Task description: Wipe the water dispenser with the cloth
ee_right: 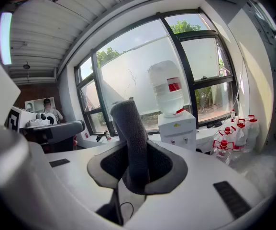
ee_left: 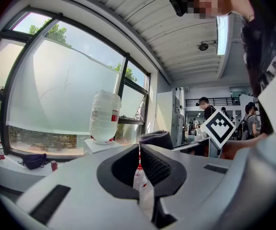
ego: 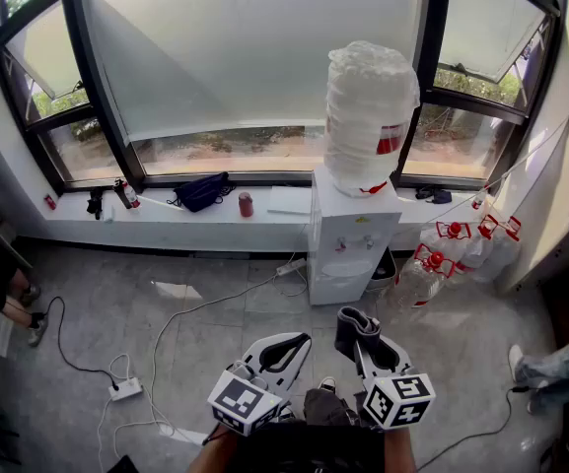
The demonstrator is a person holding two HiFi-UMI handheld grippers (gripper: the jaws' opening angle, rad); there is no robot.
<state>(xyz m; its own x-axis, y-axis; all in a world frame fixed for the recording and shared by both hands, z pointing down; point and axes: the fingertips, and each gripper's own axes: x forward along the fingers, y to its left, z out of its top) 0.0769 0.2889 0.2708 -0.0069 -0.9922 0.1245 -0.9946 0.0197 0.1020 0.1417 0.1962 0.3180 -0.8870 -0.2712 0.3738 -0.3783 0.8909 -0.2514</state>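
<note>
Right tool (ego: 361, 331) clamps an upright grey cloth (ee_right: 130, 128); left tool (ego: 301, 341) beside it has jaws together, empty; water dispenser (ego: 353, 239) stands ahead.

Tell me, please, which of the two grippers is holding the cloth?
The right gripper: its jaws are shut on the dark grey cloth, which sticks up between them. The left gripper has its jaws together on nothing.

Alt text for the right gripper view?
The right gripper, jaws shut, grips a dark grey cloth that stands up between them. Beyond, a white water dispenser topped by a bottle stands at a window.
</note>
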